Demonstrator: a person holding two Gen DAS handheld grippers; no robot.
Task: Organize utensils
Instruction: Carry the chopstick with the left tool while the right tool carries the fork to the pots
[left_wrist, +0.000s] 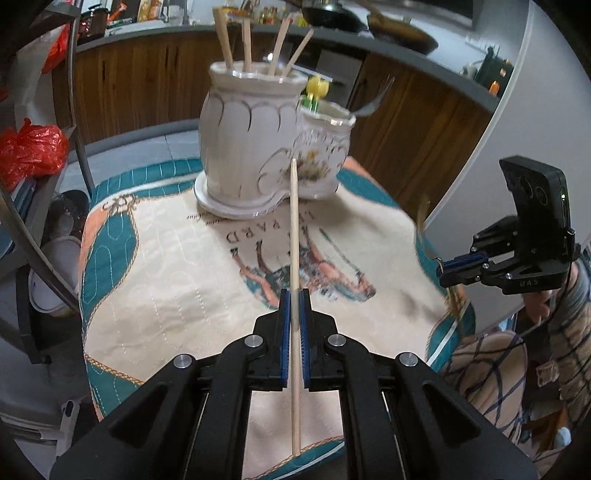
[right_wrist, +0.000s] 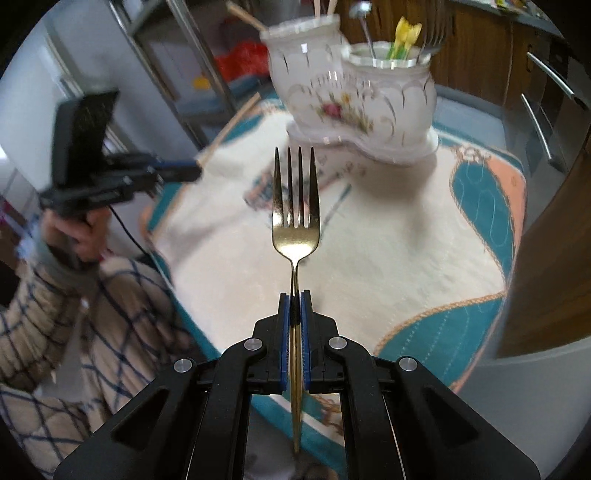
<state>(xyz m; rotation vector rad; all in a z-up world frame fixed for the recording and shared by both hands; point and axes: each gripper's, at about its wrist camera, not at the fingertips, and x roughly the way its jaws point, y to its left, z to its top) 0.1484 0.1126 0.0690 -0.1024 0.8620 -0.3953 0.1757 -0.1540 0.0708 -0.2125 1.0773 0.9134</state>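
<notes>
My left gripper (left_wrist: 294, 295) is shut on a wooden chopstick (left_wrist: 294, 221) that points up toward a white ceramic two-pot holder (left_wrist: 251, 147) on the cloth. The tall pot holds several chopsticks (left_wrist: 227, 40); the low pot (left_wrist: 325, 147) holds a fork (left_wrist: 373, 99) and a yellow-topped pick. My right gripper (right_wrist: 294, 295) is shut on a gold fork (right_wrist: 295, 206), tines up, in front of the holder (right_wrist: 354, 99). The right gripper shows at the right of the left wrist view (left_wrist: 461, 269). The left gripper shows at the left of the right wrist view (right_wrist: 181, 171), blurred.
A quilted teal, peach and cream cloth (left_wrist: 166, 277) covers the small table. A metal rack with red bags (left_wrist: 29, 147) stands at the left. Wooden cabinets (left_wrist: 424, 110) and a cluttered counter lie behind. The person's plaid sleeve (right_wrist: 74, 332) is near the table edge.
</notes>
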